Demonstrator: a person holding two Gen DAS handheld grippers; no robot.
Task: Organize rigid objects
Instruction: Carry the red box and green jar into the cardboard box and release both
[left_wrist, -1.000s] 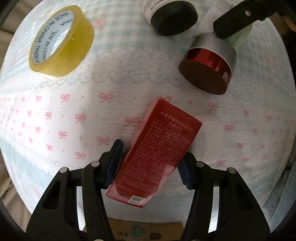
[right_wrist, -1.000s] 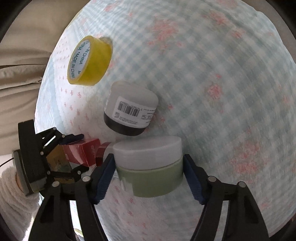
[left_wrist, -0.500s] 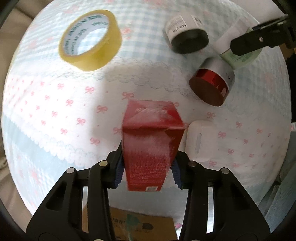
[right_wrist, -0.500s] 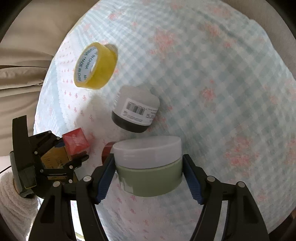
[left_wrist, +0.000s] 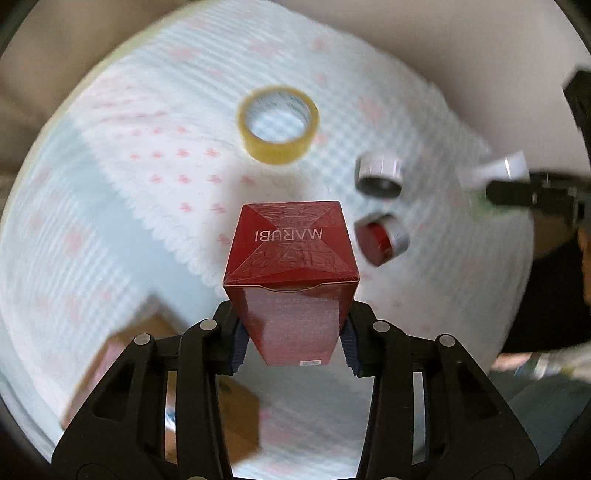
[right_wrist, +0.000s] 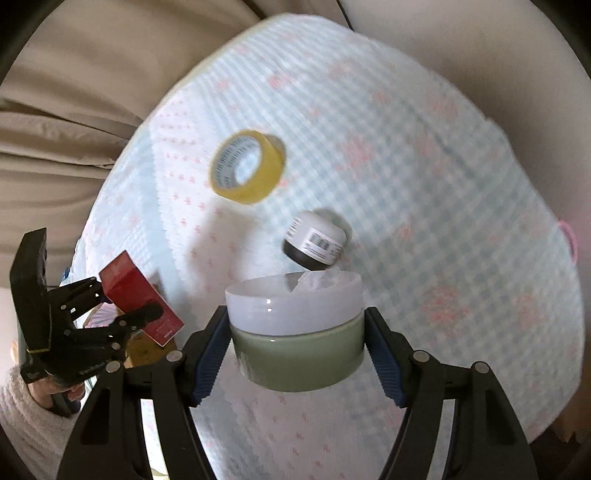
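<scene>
My left gripper (left_wrist: 291, 347) is shut on a red MARUBI box (left_wrist: 291, 266) and holds it high above the round table. The right wrist view shows that gripper (right_wrist: 122, 306) with the red box (right_wrist: 136, 299) at the far left. My right gripper (right_wrist: 297, 354) is shut on a green jar with a white lid (right_wrist: 295, 332), lifted off the cloth; it shows at the right edge of the left wrist view (left_wrist: 495, 177). On the cloth lie a yellow tape roll (left_wrist: 277, 123) (right_wrist: 246, 166), a white-labelled black jar (left_wrist: 378, 174) (right_wrist: 314, 243) and a red-and-silver jar (left_wrist: 382, 238).
The round table wears a blue-check cloth with pink bows (left_wrist: 147, 177) (right_wrist: 424, 184). A brown cardboard box (left_wrist: 236, 421) sits below the table's near edge, also partly seen in the right wrist view (right_wrist: 147, 350). Beige fabric surrounds the table.
Both grippers have risen well above the table with their loads. The red box has gone from lying flat to standing end-up in the left gripper. The table objects look smaller and farther.
</scene>
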